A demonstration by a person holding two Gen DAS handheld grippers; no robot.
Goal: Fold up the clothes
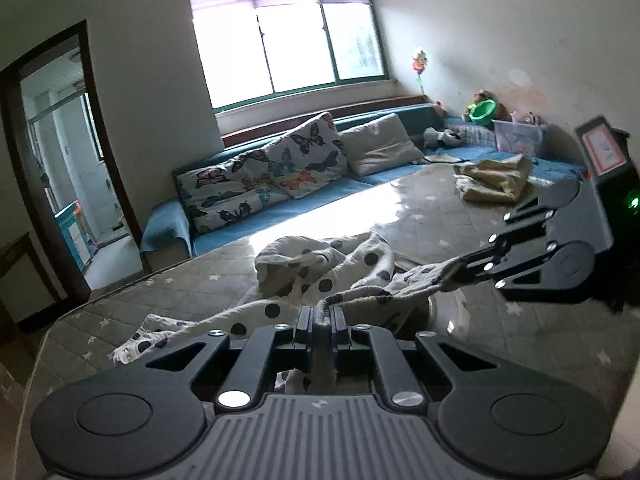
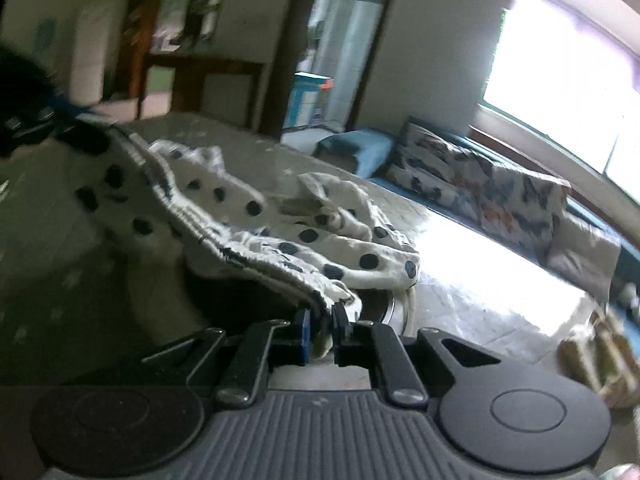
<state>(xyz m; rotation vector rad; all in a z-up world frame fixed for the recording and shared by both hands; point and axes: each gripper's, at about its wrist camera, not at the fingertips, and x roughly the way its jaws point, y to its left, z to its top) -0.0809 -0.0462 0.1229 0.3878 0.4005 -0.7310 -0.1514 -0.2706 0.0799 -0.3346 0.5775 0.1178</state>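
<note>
Now polka-dot garment (image 1: 320, 268) between both clamped grippers.

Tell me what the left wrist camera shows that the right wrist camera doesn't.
Only the left wrist view shows the whole right gripper from outside, shut on the polka-dot garment, plus the full window and a green toy on the far bench. Only the right wrist view shows the dark wooden cabinet beyond the bed. Both show the garment, the left gripper clamping its edge, the butterfly cushions and the yellowish cloth.
</note>
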